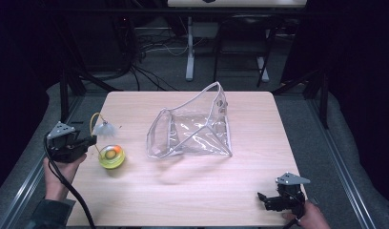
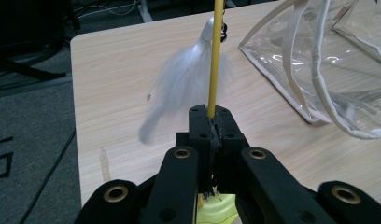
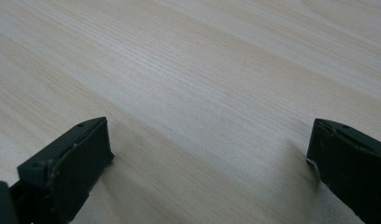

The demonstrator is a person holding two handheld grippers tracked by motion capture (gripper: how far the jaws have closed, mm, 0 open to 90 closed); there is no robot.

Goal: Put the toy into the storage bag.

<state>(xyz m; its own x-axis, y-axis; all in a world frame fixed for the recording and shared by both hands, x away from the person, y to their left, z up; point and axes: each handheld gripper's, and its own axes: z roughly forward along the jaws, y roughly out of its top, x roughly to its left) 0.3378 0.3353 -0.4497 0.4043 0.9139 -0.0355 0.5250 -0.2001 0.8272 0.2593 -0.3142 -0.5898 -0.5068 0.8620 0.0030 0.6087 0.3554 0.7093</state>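
- No text, label, brand, number or sign can be read in any of the views.
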